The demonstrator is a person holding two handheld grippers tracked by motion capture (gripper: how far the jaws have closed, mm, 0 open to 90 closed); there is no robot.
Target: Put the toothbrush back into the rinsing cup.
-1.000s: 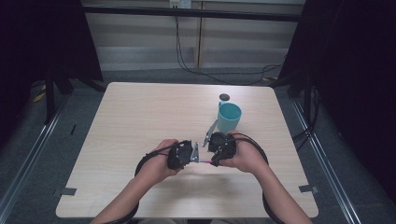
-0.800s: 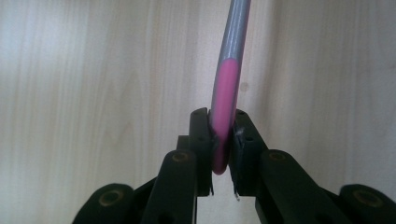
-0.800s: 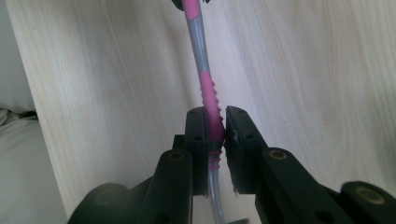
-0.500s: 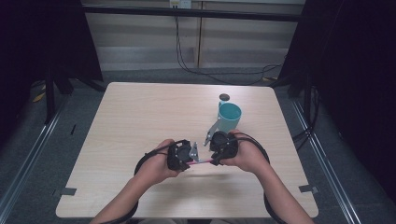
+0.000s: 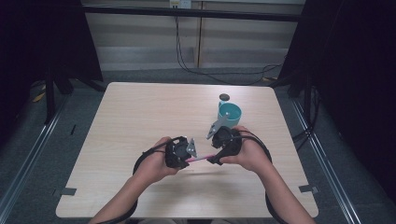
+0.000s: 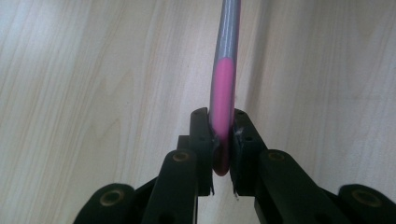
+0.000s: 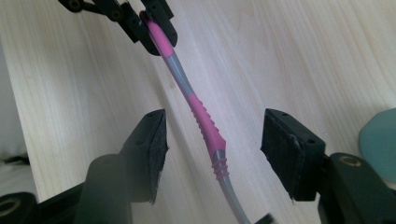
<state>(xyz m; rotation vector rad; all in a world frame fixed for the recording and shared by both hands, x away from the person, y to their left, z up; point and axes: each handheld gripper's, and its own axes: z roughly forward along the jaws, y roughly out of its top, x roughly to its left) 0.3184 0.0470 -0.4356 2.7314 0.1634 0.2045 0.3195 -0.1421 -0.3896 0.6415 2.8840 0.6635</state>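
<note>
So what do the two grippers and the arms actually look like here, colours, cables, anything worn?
Both the left gripper and the right gripper are black, each topped by a grey three-cornered plate. Their jaws are matte black linkages with visible screw holes, ending in blocky dark pads. A black cable loops from each. The forearms are bare, with no sleeves showing.

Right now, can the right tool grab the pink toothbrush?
Probably yes. The right tool has just been opening, and the toothbrush lies between its pads with nothing in the way. The left tool grips the other end.
</note>
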